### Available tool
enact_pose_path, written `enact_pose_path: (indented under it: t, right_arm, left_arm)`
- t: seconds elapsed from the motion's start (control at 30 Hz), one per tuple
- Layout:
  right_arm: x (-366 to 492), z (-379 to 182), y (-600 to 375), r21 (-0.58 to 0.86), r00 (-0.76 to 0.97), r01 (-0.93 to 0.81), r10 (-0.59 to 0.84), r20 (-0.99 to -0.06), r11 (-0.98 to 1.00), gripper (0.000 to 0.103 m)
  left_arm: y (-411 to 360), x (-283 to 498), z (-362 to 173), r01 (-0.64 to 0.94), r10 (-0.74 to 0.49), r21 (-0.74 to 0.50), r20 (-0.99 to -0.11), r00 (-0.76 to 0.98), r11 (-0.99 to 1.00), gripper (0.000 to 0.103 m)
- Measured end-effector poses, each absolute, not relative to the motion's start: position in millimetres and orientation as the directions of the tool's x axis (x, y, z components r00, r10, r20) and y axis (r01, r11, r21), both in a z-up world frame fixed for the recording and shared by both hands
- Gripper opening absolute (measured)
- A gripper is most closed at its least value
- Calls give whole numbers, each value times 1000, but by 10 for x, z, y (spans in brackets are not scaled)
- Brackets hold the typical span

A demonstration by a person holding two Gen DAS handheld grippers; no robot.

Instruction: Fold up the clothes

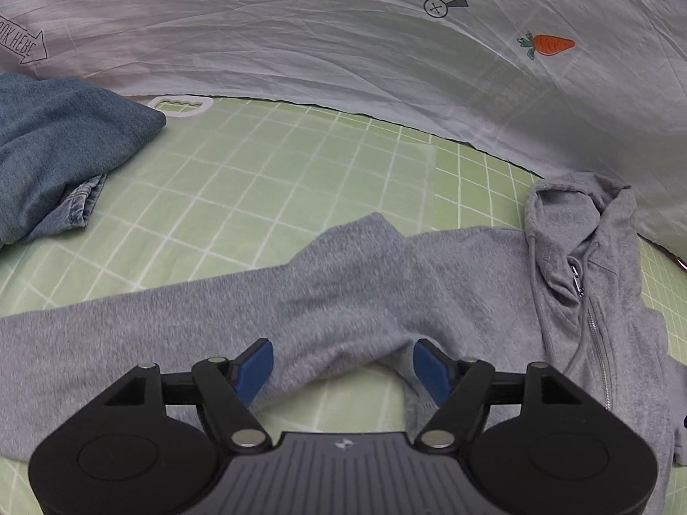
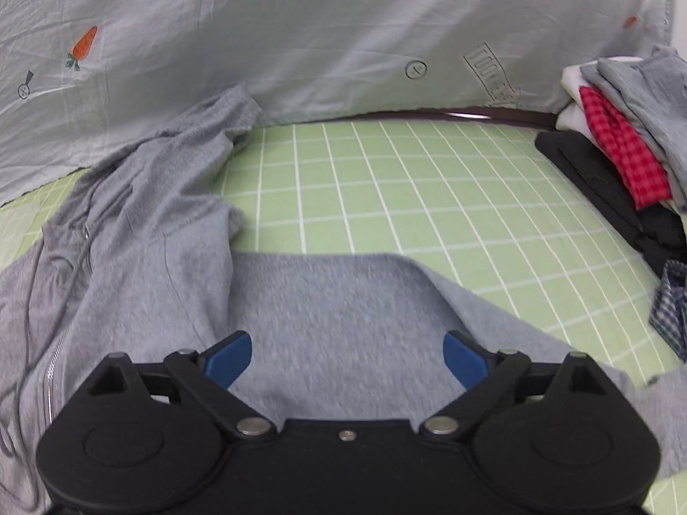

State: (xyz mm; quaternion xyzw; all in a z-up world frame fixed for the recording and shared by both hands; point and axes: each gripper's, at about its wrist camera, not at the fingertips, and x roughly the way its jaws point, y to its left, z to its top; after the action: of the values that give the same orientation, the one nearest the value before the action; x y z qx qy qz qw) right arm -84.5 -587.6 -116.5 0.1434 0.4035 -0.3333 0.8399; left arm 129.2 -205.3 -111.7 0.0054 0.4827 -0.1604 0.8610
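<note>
A grey zip hoodie [image 1: 386,283] lies spread on the green checked sheet [image 1: 266,180]. Its hood and zip [image 1: 588,257] are at the right in the left wrist view, and one sleeve runs out to the left. My left gripper [image 1: 343,365] is open, its blue pads either side of the sleeve near the armpit. In the right wrist view the hoodie [image 2: 322,300] has its zip at the left [image 2: 86,249] and the other sleeve runs right. My right gripper [image 2: 348,360] is open just over that sleeve.
Blue denim clothing [image 1: 60,146] lies at the left, with a white plastic clip [image 1: 182,106] behind it. A pile of clothes with a red checked piece [image 2: 622,150] and black cloth [image 2: 601,180] sits at the right. A white printed sheet [image 1: 343,34] rises at the back.
</note>
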Motion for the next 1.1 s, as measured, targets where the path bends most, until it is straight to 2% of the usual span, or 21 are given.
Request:
enact_pose_path:
  t: [0.07, 0.13, 0.3, 0.5, 0.63, 0.8, 0.87, 0.97, 1.0, 1.03, 1.07, 1.1]
  right_arm:
    - [-1077, -1190, -5830, -36, 425, 699, -456, -782, 714, 97]
    - [-1294, -1195, -5839, -28, 412, 730, -472, -779, 682, 102]
    - [-1804, -1222, -5879, -51, 354, 799, -537, -766, 599, 102]
    - [-2425, -1241, -6123, -107, 253, 872, -627, -737, 478, 102]
    - [-2905, -1279, -6499, -36, 194, 944, -642, -742, 328, 102]
    - [-3333, -1392, -6908, 131, 228, 971, -630, -743, 198, 100]
    - [-3418, -1445, -7057, 179, 243, 970, -625, -742, 166, 95]
    - [-3433, -1480, -7193, 211, 268, 963, -624, -734, 165, 76]
    - [-3437, -1484, -7227, 224, 279, 960, -624, -730, 167, 64]
    - [-3441, -1488, -7260, 238, 291, 956, -623, -726, 169, 44]
    - [-3444, -1466, -7270, 242, 298, 954, -626, -720, 176, 32]
    - [-3447, -1443, -7277, 246, 306, 952, -629, -714, 183, 12]
  left_arm:
    - [-2066, 1133, -1115, 309, -284, -147, -837, 468, 940, 81]
    - [-2130, 949, -1122, 348, -302, -148, -845, 442, 926, 82]
    - [-2335, 555, -1216, 463, -310, -104, -865, 394, 880, 83]
    - [-2382, 179, -1350, 449, -249, -61, -894, 373, 891, 83]
    - [-2327, 42, -1384, 386, -210, -55, -904, 373, 921, 83]
    - [-2349, -91, -1422, 342, -168, -32, -911, 378, 939, 83]
    - [-2372, -132, -1433, 329, -149, -16, -912, 383, 944, 83]
    - [-2408, -166, -1460, 313, -118, 9, -915, 385, 950, 84]
    - [-2420, -175, -1467, 310, -110, 17, -916, 387, 951, 84]
    - [-2429, -181, -1467, 306, -104, 21, -915, 389, 952, 84]
    - [-2439, -183, -1466, 301, -99, 25, -915, 391, 953, 85]
    - [-2441, -186, -1467, 295, -95, 27, -915, 391, 955, 85]
